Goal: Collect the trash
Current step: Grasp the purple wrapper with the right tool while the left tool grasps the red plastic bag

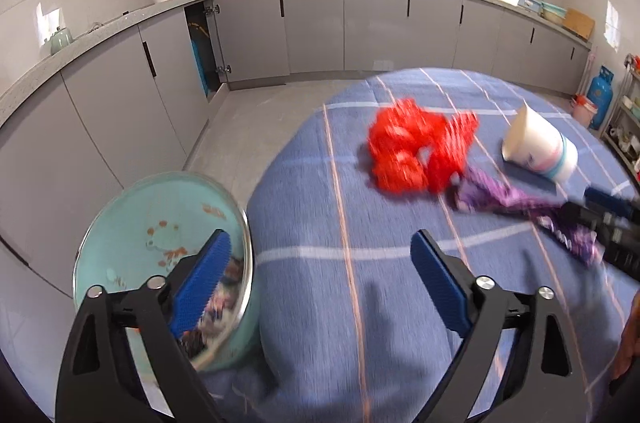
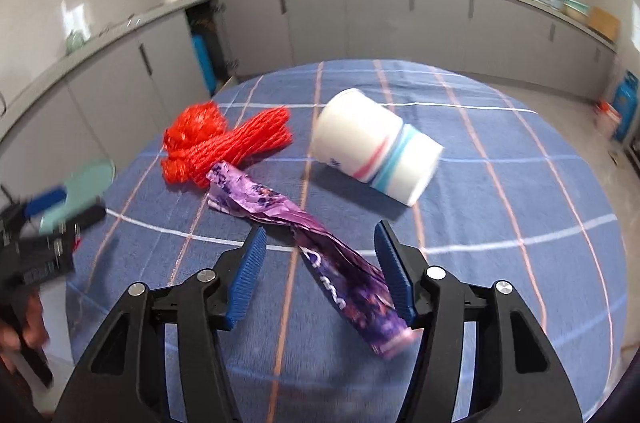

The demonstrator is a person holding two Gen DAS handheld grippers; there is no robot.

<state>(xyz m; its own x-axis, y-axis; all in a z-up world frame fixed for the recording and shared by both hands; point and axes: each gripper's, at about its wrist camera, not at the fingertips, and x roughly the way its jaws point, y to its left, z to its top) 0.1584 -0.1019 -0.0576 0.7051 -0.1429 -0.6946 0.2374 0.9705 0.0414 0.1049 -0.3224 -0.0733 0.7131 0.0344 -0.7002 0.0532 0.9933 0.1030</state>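
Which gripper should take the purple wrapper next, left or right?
Right. The purple wrapper already lies between the right gripper fingers, against one pad. The left gripper is open over bare tablecloth beside the bin.

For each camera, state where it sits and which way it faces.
Left wrist: on the left gripper, facing forward and down over the table edge and bin; its open fingers and the right gripper show.
Right wrist: on the right gripper, facing down at the wrapper between its fingers; the left gripper and a hand show.
Shared: net, cup, wrapper.
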